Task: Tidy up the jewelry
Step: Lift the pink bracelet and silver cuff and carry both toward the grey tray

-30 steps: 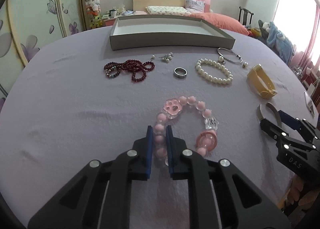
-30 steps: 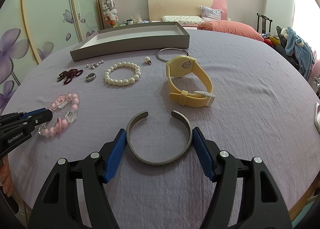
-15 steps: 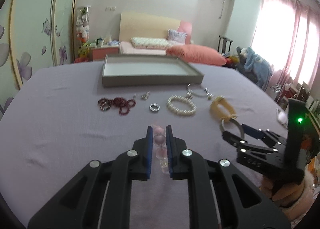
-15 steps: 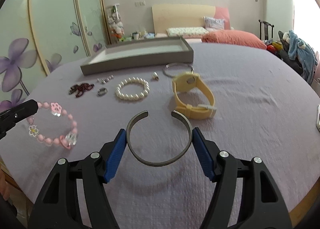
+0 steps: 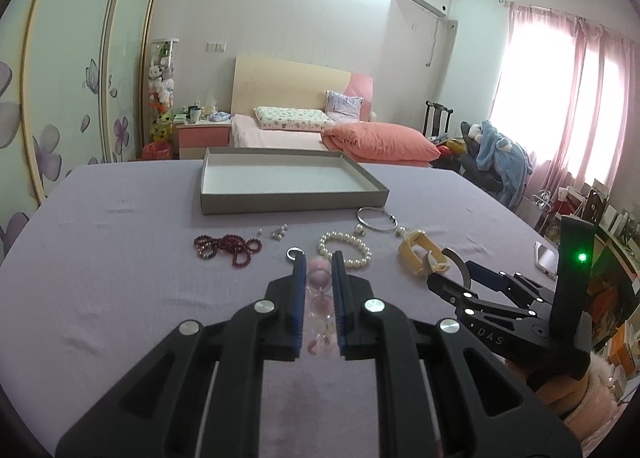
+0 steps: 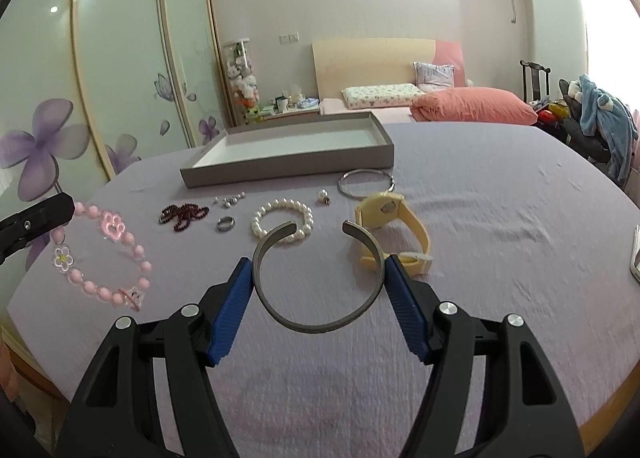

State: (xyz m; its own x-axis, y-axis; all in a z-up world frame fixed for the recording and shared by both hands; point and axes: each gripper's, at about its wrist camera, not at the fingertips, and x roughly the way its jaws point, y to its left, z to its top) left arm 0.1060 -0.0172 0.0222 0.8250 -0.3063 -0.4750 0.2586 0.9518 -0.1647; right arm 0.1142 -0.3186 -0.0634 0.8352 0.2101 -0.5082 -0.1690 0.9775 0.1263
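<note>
Beads of glossy pink plastic, strung with a paw charm and a clear flower charm into a pink bead bracelet (image 6: pixel 102 254), hang clear of the cloth from the left gripper (image 5: pixel 319 290), whose blue ribbed pads are pinched together on one bead. Beside it, the right gripper (image 6: pixel 320 298) clamps a smooth grey metal open cuff bangle (image 6: pixel 316 278) across its width, also lifted. Ahead of both lie a white pearl bracelet (image 6: pixel 282 218), a pale yellow rubbery watch (image 6: pixel 394 234), a dark red bead strand (image 5: pixel 228 247), a small silver ring (image 6: pixel 225 223) and a shallow grey cardboard tray (image 5: pixel 288 204) on the crinkled lilac tablecloth (image 6: pixel 500 218).
</note>
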